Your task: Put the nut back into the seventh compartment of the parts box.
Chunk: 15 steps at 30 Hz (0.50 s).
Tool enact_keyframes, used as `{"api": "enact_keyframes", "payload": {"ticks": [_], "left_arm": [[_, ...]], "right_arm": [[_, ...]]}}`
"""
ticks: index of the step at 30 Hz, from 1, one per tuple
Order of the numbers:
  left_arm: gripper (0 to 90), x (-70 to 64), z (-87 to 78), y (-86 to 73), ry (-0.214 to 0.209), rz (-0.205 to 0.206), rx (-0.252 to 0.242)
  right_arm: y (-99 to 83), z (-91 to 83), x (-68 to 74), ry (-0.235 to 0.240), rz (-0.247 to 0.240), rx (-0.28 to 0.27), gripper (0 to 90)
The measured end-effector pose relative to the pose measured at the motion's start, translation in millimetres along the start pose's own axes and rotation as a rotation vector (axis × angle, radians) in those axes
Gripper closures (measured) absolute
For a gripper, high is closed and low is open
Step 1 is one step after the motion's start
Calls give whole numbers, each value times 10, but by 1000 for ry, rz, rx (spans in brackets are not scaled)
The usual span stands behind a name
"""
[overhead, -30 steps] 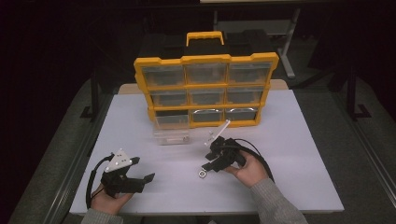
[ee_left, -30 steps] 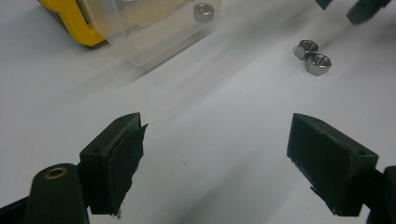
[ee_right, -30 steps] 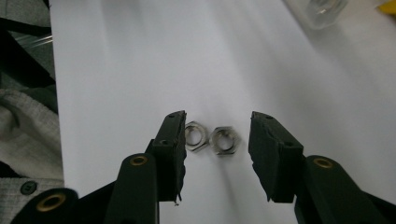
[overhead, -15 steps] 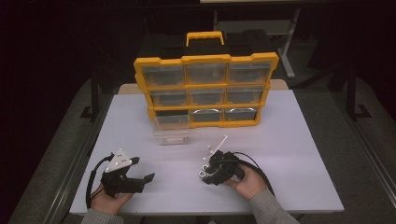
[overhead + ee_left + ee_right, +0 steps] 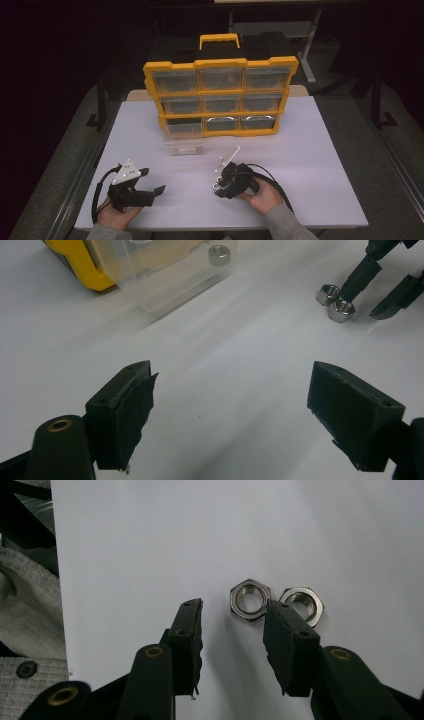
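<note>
White surface (image 5: 310, 165) w/ yellow drawer organizer (image 5: 220, 95) at back, clear drawer (image 5: 184, 146) pulled out in front. Left gripper (image 5: 152, 192) fingers wide, holding nothing. Right gripper (image 5: 232, 630) fingers narrow, open over two steel nuts (image 5: 249, 600) lying side by side on surface near its tips

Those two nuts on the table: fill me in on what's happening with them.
A person holds a gripper in each hand at a white table. The right gripper is open, its fingers low over the table right beside two steel nuts lying side by side; neither is gripped yet. The left gripper waits open and empty. A clear drawer, pulled out of the yellow organizer, sits on the table with another nut inside.
</note>
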<state>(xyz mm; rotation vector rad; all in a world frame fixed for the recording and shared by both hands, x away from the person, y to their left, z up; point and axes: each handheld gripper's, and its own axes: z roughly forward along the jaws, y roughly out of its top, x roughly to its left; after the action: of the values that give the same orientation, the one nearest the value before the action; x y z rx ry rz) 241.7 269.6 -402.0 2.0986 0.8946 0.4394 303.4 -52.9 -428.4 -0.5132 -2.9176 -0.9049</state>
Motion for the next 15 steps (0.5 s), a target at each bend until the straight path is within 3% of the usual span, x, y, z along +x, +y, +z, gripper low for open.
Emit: {"api": "enact_keyframes", "payload": {"ticks": [15], "left_arm": [[183,-1,-9,-1,-1,-4,5]], "right_arm": [[116,52,3,-12,-35,17,592]]}}
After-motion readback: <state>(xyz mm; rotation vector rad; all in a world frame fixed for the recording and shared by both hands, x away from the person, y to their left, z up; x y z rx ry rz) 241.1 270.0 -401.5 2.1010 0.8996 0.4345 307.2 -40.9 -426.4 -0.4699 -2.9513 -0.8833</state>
